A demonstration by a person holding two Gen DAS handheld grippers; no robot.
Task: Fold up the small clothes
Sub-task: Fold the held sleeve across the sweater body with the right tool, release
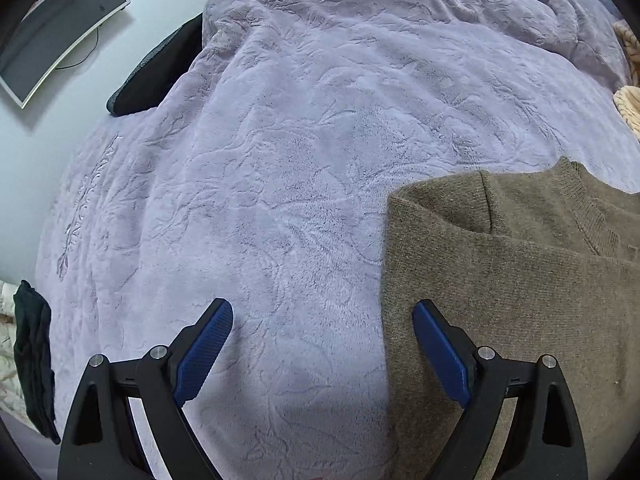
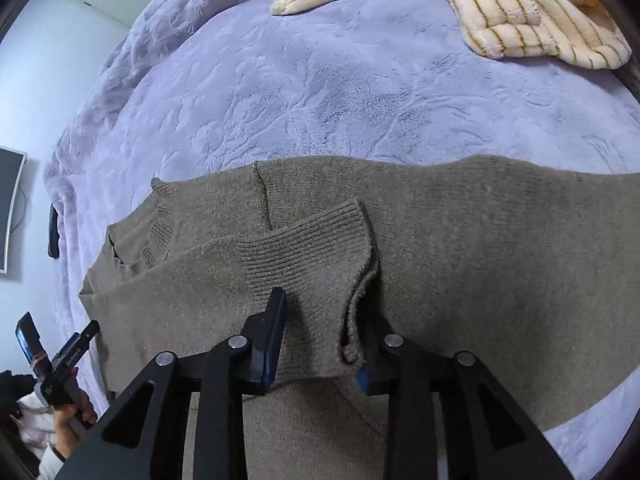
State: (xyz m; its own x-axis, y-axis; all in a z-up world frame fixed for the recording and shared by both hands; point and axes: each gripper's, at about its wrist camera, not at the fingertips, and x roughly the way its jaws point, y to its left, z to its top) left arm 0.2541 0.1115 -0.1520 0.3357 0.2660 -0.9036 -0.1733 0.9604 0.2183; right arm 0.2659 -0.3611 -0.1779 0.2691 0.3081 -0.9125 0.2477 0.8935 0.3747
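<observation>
An olive-brown knitted sweater (image 2: 480, 232) lies spread flat on the lilac plush blanket (image 2: 320, 80). Its collar (image 2: 160, 224) points left, and one sleeve is folded across the body. That sleeve's ribbed cuff (image 2: 312, 248) lies slack between the fingers of my right gripper (image 2: 324, 308); the pads stand apart from it and the right fingertip is hidden behind the cuff's edge. My left gripper (image 1: 322, 308) is wide open over the blanket (image 1: 280, 160), beside the sweater's (image 1: 520, 280) left edge. Its right finger hangs over the knit, and nothing is between its fingers.
Cream striped fleece pieces (image 2: 520, 8) lie at the blanket's far side. A dark garment (image 1: 34, 352) hangs at the bed's left edge and a black item (image 1: 160, 72) sits farther back. A curved monitor (image 1: 52, 28) is on the wall. A hand (image 2: 76, 404) holds the left tool.
</observation>
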